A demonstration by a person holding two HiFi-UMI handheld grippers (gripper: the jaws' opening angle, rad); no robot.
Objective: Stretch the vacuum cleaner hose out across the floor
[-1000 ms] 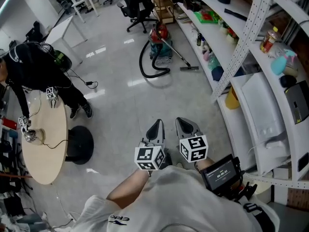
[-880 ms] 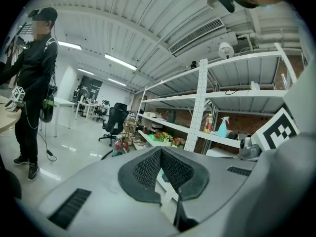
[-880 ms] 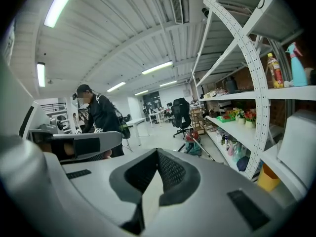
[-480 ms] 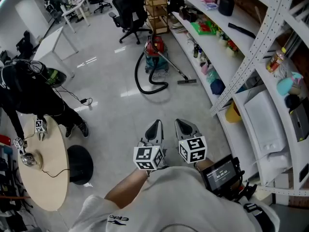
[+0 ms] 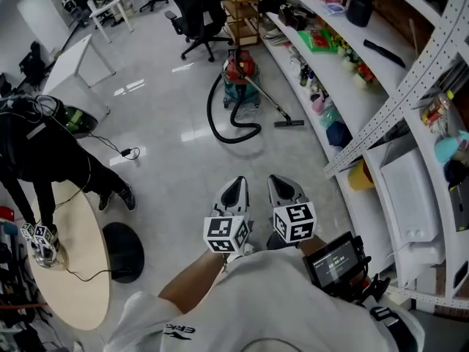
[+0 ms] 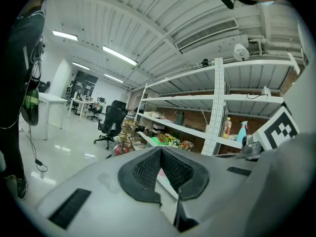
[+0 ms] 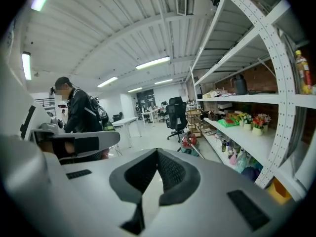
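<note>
A red and teal vacuum cleaner stands on the floor by the shelves, well ahead of me. Its black hose lies in a loop to the left, and the wand runs right to the floor head. My left gripper and right gripper are side by side close to my body, both shut and empty, pointing towards the vacuum and far from it. The vacuum cleaner shows small past the left gripper in the left gripper view. The right gripper has the vacuum cleaner just beyond it in the right gripper view.
White shelving full of goods runs along the right. A black office chair and a wooden cart stand behind the vacuum. At the left, a person in black leans over a round table; a cable lies nearby.
I have walked forward across the floor with both grippers held shut in front of me. The round table and the person have slid back towards the lower left of the view.
</note>
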